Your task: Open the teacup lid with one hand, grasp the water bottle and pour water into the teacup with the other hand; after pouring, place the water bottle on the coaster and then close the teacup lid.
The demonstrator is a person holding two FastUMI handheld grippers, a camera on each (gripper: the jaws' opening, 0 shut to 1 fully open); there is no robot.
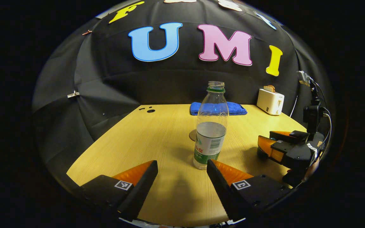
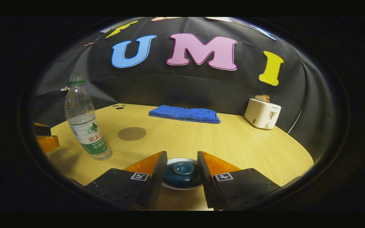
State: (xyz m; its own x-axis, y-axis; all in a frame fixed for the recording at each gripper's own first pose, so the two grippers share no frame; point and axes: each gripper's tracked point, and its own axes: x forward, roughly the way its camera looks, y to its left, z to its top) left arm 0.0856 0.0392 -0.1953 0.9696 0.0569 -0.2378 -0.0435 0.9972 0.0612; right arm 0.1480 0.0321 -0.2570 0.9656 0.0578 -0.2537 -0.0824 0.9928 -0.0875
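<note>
A: Going left to right in the left gripper view, what do we see?

B: Our left gripper [image 1: 182,167] hangs low over the table [image 1: 157,139], jaws spread wide with nothing between them. Just ahead, near the right finger, stands the bottle [image 1: 211,126], upright, capless, about half full. The coaster [image 1: 192,135] peeks out from behind its base. Far right, our right gripper [image 1: 266,145] sits low over the table.

A: And in the right gripper view?

B: The bottle [image 2: 87,122] is at the left, the coaster [image 2: 132,133] just right of it, clear of it. Bottom centre, the teacup [image 2: 182,173] sits with its lid [image 2: 183,168] on. The right gripper [image 2: 182,172] has its jaws apart, one either side of the knob; we judge they aren't yet pressing on it.

A: What could go wrong?

B: We think the lid could slip if the fingers close off-centre on that small knob. The bottle is open, so a knock from the left finger, or a hard squeeze on thin plastic, could spill water. A rushed pour could miss the cup.
</note>
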